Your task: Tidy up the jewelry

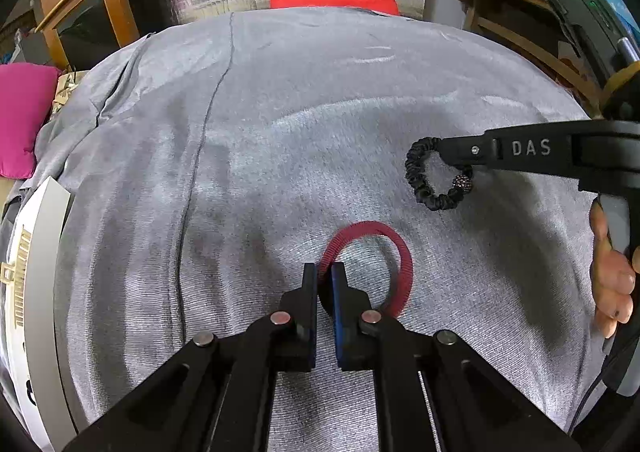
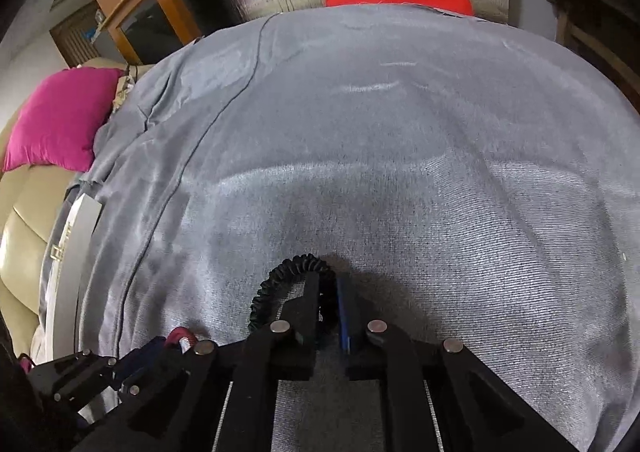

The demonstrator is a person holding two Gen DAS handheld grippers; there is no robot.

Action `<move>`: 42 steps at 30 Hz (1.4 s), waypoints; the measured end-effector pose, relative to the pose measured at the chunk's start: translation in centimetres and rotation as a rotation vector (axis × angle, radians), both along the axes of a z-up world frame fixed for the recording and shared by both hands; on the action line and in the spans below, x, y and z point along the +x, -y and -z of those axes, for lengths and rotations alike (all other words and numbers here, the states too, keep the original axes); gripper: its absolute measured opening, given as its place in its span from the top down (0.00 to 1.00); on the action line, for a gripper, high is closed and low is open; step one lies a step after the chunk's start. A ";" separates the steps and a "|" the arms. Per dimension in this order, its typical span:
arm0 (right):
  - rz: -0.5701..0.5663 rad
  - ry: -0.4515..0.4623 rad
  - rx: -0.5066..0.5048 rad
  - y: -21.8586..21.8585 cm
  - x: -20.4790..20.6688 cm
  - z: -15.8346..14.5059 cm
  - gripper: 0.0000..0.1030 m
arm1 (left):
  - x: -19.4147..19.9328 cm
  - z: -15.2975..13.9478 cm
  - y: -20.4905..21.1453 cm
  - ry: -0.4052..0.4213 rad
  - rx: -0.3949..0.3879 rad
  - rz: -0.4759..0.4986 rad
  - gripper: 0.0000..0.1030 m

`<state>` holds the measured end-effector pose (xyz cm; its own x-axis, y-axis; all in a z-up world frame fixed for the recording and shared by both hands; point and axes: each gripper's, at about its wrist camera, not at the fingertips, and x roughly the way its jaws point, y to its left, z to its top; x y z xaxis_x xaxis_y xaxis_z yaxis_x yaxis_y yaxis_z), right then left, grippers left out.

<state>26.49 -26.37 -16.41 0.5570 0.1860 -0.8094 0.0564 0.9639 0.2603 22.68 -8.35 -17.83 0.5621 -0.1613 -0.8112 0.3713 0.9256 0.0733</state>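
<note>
Grey cloth (image 1: pixel 280 140): velvety cover draped over a broad cushioned surface; both pieces of jewelry lie on or just above it, near the front edge.
Red bangle (image 1: pixel 404 252): ribbed ring resting on the cloth, its near-left rim caught between the left gripper's jaws.
Black bracelet (image 1: pixel 416 176): ruched fabric band with a sparkling bead, well right of and beyond the bangle, apart from it; one side is held in the right gripper's tips.
Left gripper (image 1: pixel 325 272): jaws pressed nearly together, pinching the bangle's thin rim; it points steeply down at the cloth.
Right gripper (image 2: pixel 329 284): jaws nearly closed on the bracelet's band, the loop curving out to the left of the tips; likewise angled steeply down. In the left wrist view it reaches in from the right, the person's hand (image 1: pixel 612 280) on its handle.
Risk, bangle: judged that the hold sits on a narrow, hard edge; a lift with any twist could let the ring pivot or slip out and roll across the cloth.
Risk, bracelet: judged that the soft band can stretch or slide through the tips; the bead's weight may swing the loop.
Risk, cloth: judged that tips this low may snag the pile and drag the cover.
Destination: no tray or box identifiable in either view.
</note>
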 end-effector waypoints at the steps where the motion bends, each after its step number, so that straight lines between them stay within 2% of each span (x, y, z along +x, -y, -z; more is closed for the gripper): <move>1: 0.004 0.004 0.001 0.1 0.0 -0.1 0.91 | 0.0 0.0 -0.1 0.001 -0.001 -0.002 0.94; 18: -0.005 0.046 -0.002 -1.1 -1.3 -2.1 0.91 | -0.4 -1.4 -1.7 0.025 -0.035 -0.042 0.94; 20: -0.005 0.045 -0.002 -1.2 -1.4 -2.1 0.91 | -0.3 -1.4 -1.9 0.016 -0.047 -0.041 0.94; 25: 0.007 0.020 0.006 -0.8 -1.3 -1.5 0.91 | 0.1 -0.9 -2.0 -0.073 -0.124 0.022 0.93; 26: 0.009 0.011 0.012 -0.7 -1.2 -1.3 0.91 | 0.2 -0.8 -1.9 -0.090 -0.131 0.033 0.87; 28: 0.013 -0.005 0.025 -0.4 -1.1 -0.9 0.91 | 0.0 -0.7 -1.8 -0.094 -0.132 0.033 0.69; 29: 0.016 -0.007 0.025 -0.3 -1.1 -0.8 0.91 | 0.0 -0.7 -1.8 -0.090 -0.133 0.031 0.51; 30: 0.015 -0.013 0.033 -0.2 -1.0 -0.7 0.91 | -0.1 -1.0 -1.9 -0.082 -0.148 0.029 0.41; 34: 0.017 -0.046 0.052 0.1 -0.9 0.0 0.90 | -0.3 -1.3 -1.5 -0.057 -0.158 0.044 0.39; 37: 0.023 -0.072 0.107 0.8 -0.7 0.5 0.89 | -0.1 -0.3 -0.9 -0.075 -0.114 0.035 0.39; 42: 0.052 -0.070 0.195 2.2 -0.8 0.6 0.86 | 0.2 -0.2 -0.6 -0.081 -0.127 0.034 0.38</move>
<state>25.71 -28.59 -16.97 0.5139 0.3152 -0.7979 0.1290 0.8911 0.4351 22.86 -7.76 -17.67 0.4879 -0.2835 -0.8256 0.4026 0.9123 -0.0753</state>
